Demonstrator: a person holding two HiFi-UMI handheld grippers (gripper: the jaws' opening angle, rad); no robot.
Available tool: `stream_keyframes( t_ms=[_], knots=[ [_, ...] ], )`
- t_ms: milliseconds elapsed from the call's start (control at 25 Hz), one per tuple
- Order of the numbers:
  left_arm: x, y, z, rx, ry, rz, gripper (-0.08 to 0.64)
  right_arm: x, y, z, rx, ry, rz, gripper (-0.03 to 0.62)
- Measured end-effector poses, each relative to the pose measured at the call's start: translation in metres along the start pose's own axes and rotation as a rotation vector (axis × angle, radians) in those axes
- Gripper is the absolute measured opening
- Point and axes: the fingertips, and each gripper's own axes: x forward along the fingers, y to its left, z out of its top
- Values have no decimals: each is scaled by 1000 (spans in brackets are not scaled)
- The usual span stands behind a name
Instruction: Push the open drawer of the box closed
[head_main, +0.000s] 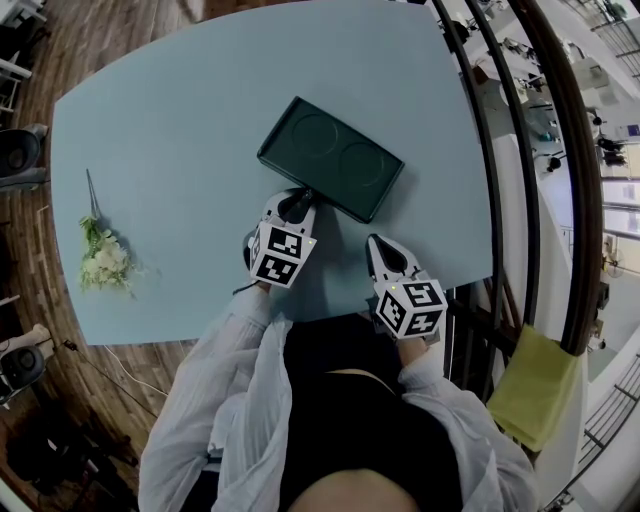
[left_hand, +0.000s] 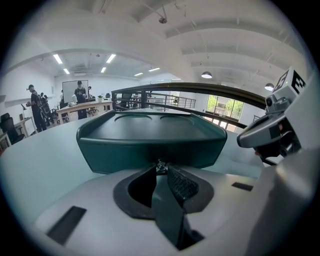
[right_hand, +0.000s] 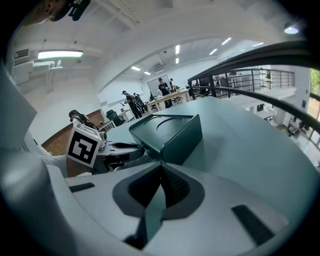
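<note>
A dark green flat box (head_main: 330, 158) with two round recesses in its lid lies on the light blue table (head_main: 180, 120). My left gripper (head_main: 297, 200) is at the box's near side. In the left gripper view its tips (left_hand: 160, 169) are closed on a small metal knob (left_hand: 160, 166) low on the box's front face (left_hand: 150, 145). That front looks flush with the box, with no gap showing. My right gripper (head_main: 385, 248) hovers to the right, short of the box's corner (right_hand: 167, 131), shut with nothing between its jaws (right_hand: 161, 167).
A bunch of white flowers (head_main: 103, 258) lies near the table's left edge. A dark railing (head_main: 560, 200) curves past the table's right side, with a yellow cloth (head_main: 535, 385) below it. People stand at desks far behind (left_hand: 80, 95).
</note>
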Motion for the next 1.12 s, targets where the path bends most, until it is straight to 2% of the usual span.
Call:
stream_keyframes(
  t_ms=[240,280,320,360,400,520,680,920,1120],
  knots=[
    [-1,-6,3,-44,7,-56,85,-2,0,3,-12,-7,4,9],
    [-1,-9,2,-48,14,-69,115,-3,1,4,-15,-11,5,9],
    [-1,-11,-1,-51,25,-77,193,-4,2,6,-18,-16,6,9],
    [-2,-11,-4,-55,39,-73,239,-5,3,7,-21,-22,8,9],
    [-5,-11,-8,-59,51,-59,241,-7,4,9,-24,-28,9,9],
    [-18,-7,-16,-67,54,0,241,-13,7,12,-30,-47,12,9],
    [-44,-12,-24,-138,19,22,237,-24,12,4,-24,-64,22,9],
    [-91,-20,-25,-223,-66,54,159,-39,26,-10,-44,-84,49,9],
    [-131,-30,-22,-230,-144,100,119,-54,38,-18,-64,-109,70,9]
  ],
)
